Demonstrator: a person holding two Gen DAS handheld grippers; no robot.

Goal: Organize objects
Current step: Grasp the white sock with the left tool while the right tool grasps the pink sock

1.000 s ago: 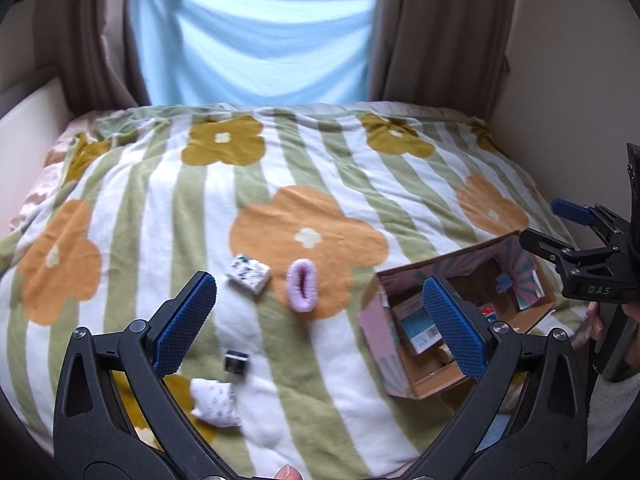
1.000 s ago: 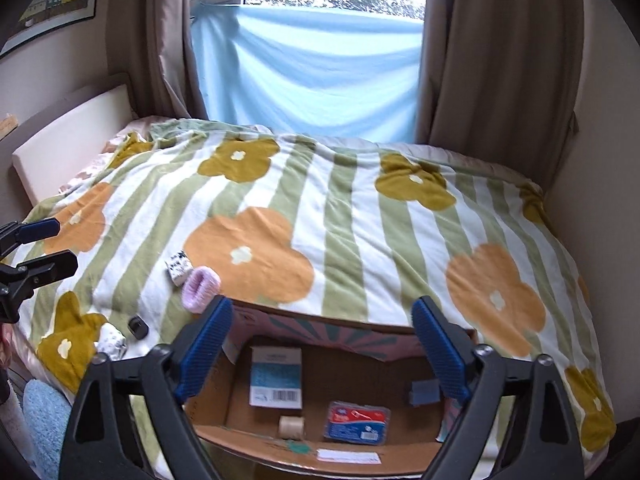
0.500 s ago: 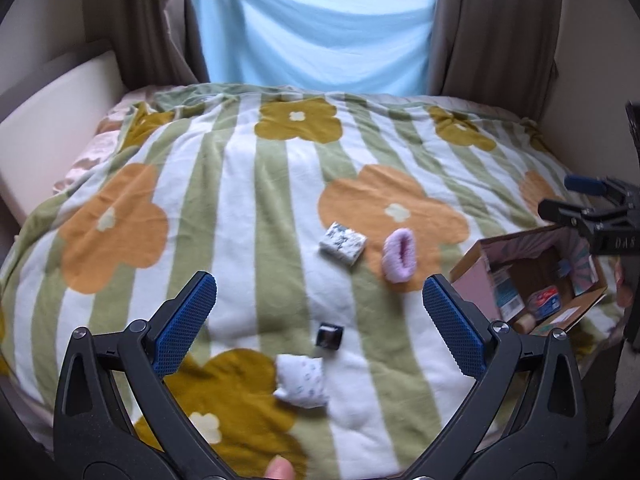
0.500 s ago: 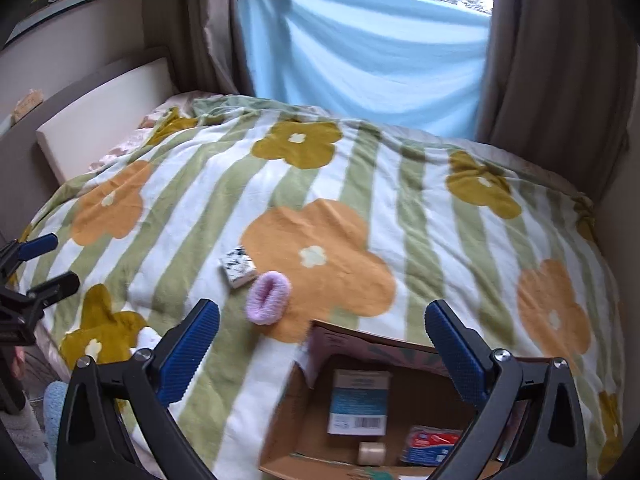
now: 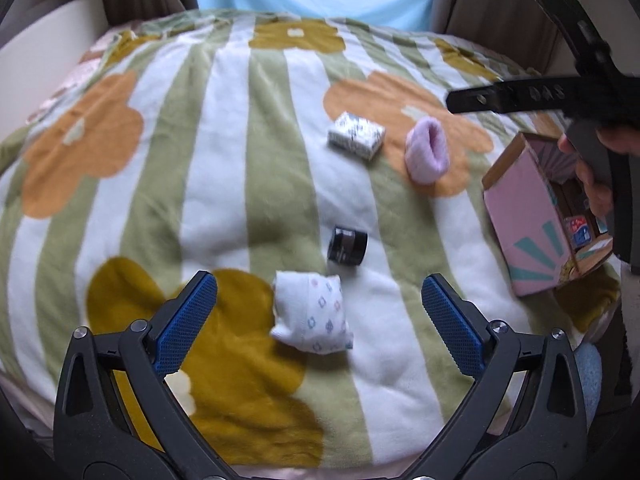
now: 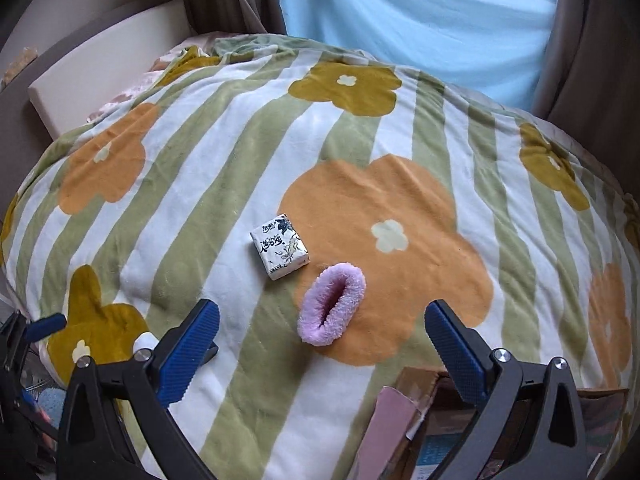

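**Both tongs spread, each lined up on a soft roll**

Nearest to you, the left gripper [image 5: 319, 318] is spread wide and holds nothing. Between its blue pads [image 5: 186, 322] lies the white patterned sock bundle [image 5: 310, 314], resting on the flowered blanket [image 5: 224, 160]. The pads do not touch it on either side. Just beyond the bundle, a small black jar [image 5: 347, 245] lies on its side, very near to it.

Your right gripper [image 6: 322, 354] is also spread and empty. The pink fuzzy sock roll [image 6: 331, 304] sits a little ahead of its fingertips, near the middle of the gap, on the edge of an orange flower. Just behind and to the left of it is the white tissue pack [image 6: 280, 246], apart from the roll.

The cardboard box [image 5: 532, 216] stands at the right side of the bed, open, with some things already inside. In the right wrist view its flap shows directly under the right gripper.

I judge that you are at the approach step: four things remain on the blanket and no grasp is made yet. For the next move, bring the left gripper down and a bit forward so the pads come beside the bundle, then close gently; the cloth is soft and will give way. Take care not to catch the blanket, and not to push the jar, which may roll.

Farthest away are the blue cloth [image 6: 420, 20] at the window and the brown curtains.
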